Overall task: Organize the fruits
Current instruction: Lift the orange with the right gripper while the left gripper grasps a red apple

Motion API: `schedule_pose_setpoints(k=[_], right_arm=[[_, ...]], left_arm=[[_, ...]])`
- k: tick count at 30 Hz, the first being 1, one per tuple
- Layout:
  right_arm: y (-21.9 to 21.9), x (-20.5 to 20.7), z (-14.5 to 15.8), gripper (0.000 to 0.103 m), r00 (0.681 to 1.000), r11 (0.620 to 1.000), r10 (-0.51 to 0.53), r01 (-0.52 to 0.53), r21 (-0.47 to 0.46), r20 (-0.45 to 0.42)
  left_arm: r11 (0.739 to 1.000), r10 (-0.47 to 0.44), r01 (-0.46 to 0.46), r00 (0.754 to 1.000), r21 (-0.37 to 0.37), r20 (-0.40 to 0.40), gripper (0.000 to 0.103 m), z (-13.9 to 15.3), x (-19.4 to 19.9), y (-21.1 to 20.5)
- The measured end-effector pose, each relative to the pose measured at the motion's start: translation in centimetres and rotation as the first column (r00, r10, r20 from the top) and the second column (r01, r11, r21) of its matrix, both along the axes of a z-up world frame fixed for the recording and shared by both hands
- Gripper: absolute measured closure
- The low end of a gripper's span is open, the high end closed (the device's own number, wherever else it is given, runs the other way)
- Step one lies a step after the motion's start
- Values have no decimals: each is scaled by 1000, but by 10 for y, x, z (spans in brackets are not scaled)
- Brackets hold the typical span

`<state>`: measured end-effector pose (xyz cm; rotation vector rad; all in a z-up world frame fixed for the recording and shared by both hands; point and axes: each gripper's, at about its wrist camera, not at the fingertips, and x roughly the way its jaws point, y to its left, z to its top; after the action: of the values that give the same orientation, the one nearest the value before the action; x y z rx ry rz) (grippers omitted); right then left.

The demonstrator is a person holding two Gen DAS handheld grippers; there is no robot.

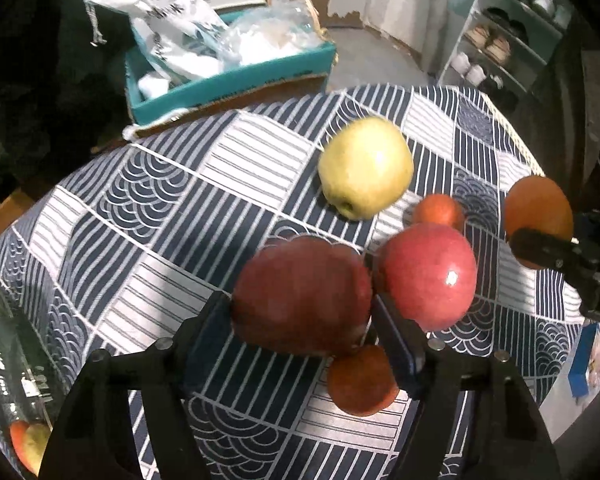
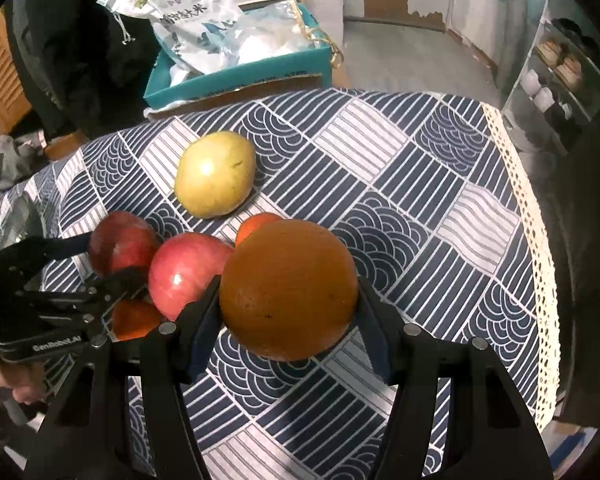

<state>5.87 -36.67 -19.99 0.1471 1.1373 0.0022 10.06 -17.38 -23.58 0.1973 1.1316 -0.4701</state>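
My left gripper (image 1: 302,312) is shut on a dark red apple (image 1: 300,296), held just above the patterned tablecloth (image 1: 148,216). My right gripper (image 2: 288,304) is shut on a large orange (image 2: 288,288), which also shows in the left wrist view (image 1: 538,208). A second red apple (image 1: 428,276) lies between the two held fruits. A yellow-green apple (image 1: 366,168) lies further back. A small orange (image 1: 362,382) lies under the left gripper and another small orange (image 1: 438,210) lies behind the red apple.
A teal cardboard box (image 1: 236,76) with plastic bags stands beyond the table's far edge. A clear container (image 1: 16,380) with fruit in it is at the left edge. A shoe rack (image 1: 512,40) stands at the back right. The table's lace edge (image 2: 536,240) runs along the right.
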Motion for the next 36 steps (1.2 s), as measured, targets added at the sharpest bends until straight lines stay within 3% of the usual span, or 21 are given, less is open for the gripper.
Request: schedule_pose_setpoints(k=[4,10,14,16,20,24,36], right_arm=[[5,1,7,40,1000,1000,12,-11,-18,23],[10,0,8,40,1000,1000,21,-21,-16,23],[11,-2,5,40,1000,1000,25,-25,-12,11],[10,-2,4,40,1000,1000,22,-22,-7,5],[9,-2,4,40,1000,1000,19,-19,1,6],[10,-1,4,40,1000,1000,22,-22,6,6],[13,-1,0,40,999,999,31,-31,7,-6]], left_arm=[[1000,-4,4,1000,-7,27,45,10,-2,3],[999,-5,6,1000,-34,14,47,12,2,7],[999,-19,19,1000,-27,6,42,9,1,4],[999,-29,29,999,-21,-20,31,4,-1,3],[999,-33,32,999,-29,-42,23,-6,-3,4],[999,-44,41,994,-34,-101,22,-20,-4,3],[994,-42,28,991,-107,-128,27,-29,4,-1]])
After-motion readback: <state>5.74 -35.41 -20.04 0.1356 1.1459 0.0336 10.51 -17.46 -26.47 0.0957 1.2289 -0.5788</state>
